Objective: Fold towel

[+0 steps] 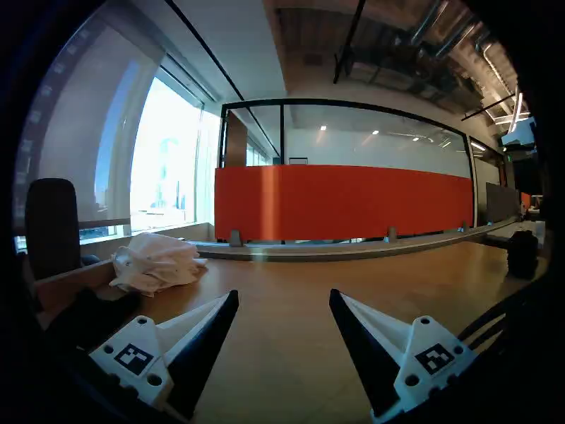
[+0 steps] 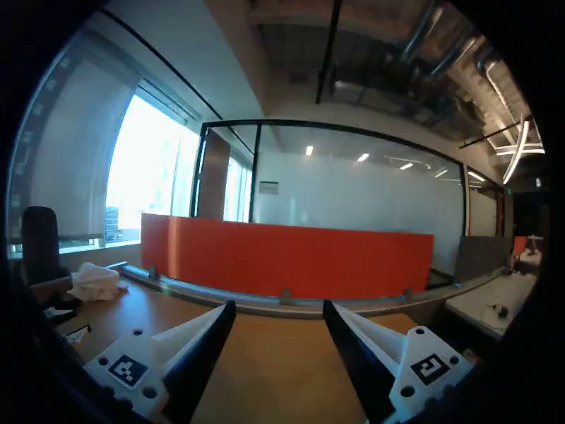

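Observation:
A crumpled white towel (image 1: 154,261) lies in a heap on the wooden table (image 1: 296,332), at the far left. My left gripper (image 1: 282,297) hovers low over the table, open, with nothing between its fingers; the towel is ahead and to its left. In the right gripper view the same towel (image 2: 93,281) looks small, far off to the left. My right gripper (image 2: 279,305) is open too and holds nothing, over bare wood (image 2: 282,374).
An orange divider panel (image 1: 342,201) runs along the table's far edge. A dark chair back (image 1: 51,226) stands at the left beside the towel. A black object (image 1: 522,253) sits on the table at the right. A white side table (image 2: 494,297) is at the right.

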### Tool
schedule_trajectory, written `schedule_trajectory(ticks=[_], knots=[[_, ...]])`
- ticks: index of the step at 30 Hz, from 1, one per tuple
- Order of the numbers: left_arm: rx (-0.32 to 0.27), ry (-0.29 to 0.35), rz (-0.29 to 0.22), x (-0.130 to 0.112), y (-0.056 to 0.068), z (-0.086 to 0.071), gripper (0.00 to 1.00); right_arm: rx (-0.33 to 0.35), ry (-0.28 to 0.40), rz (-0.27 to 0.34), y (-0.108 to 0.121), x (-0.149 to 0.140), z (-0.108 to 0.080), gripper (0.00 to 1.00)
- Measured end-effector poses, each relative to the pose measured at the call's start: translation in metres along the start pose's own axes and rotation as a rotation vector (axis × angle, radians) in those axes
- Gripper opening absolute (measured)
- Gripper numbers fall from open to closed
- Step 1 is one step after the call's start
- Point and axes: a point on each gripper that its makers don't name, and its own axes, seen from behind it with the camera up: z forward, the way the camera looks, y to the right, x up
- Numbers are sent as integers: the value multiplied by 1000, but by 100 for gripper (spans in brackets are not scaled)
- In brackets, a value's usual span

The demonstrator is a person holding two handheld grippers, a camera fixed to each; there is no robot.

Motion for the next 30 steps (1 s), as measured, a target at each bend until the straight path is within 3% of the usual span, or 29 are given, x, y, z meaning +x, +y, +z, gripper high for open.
schedule_trajectory(ticks=[18,30], knots=[[2,-1,3,-2,1,1,96,-28,37,9,26,0,1,95],[2,-1,4,-4,1,1,96,-69,30,33,59,-41,-2,95]])
